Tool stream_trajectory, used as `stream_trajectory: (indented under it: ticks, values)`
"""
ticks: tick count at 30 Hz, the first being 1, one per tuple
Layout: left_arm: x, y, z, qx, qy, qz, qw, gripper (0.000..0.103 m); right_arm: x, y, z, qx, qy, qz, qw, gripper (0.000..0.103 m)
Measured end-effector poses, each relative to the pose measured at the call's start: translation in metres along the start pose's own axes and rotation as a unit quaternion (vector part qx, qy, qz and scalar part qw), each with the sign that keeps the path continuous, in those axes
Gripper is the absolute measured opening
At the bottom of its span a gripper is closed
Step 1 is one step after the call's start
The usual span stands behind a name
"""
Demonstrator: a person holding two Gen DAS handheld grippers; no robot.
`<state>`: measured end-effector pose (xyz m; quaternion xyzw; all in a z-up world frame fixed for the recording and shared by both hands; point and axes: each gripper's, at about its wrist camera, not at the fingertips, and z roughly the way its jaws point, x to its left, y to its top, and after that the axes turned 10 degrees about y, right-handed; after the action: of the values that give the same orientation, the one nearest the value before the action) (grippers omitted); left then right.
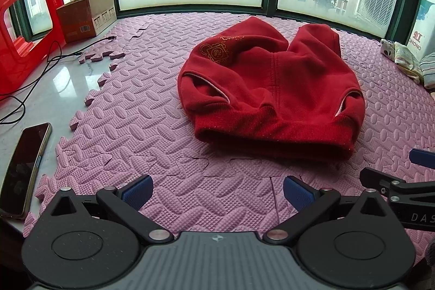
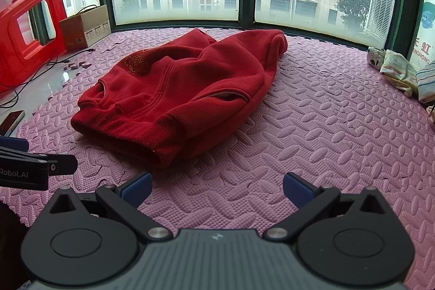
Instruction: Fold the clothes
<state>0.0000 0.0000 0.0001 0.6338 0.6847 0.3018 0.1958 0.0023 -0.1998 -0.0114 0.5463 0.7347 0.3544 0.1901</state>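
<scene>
While grippers gape, hoodie (image 1: 269,89) seemingly bunched.

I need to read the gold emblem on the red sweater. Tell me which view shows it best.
The left wrist view: the gold embroidered emblem on the red fleece sweater faces the camera, sharper. In the right wrist view it lies oblique and fainter.

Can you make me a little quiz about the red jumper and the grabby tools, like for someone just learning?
1. True or false: the left tool is gripping the red jumper.
2. What does the jumper lie on? A) pink foam mat B) bare marble C) cardboard box
3. Fill in: the phone lies on the ____ of the mat, off its edge.

Key:
1. False; both it and the right tool are open, holding nothing.
2. A, the pink foam mat.
3. Left.
</scene>
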Motion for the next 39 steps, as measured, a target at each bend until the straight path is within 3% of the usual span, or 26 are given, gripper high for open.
stream_trajectory:
  ticks: [39]
  values:
    - [-0.005, 0.001, 0.008, 0.035, -0.003, 0.014, 0.9993, 0.103, 0.004, -0.002, 0.007, 0.022, 0.031, 0.028, 0.999, 0.103]
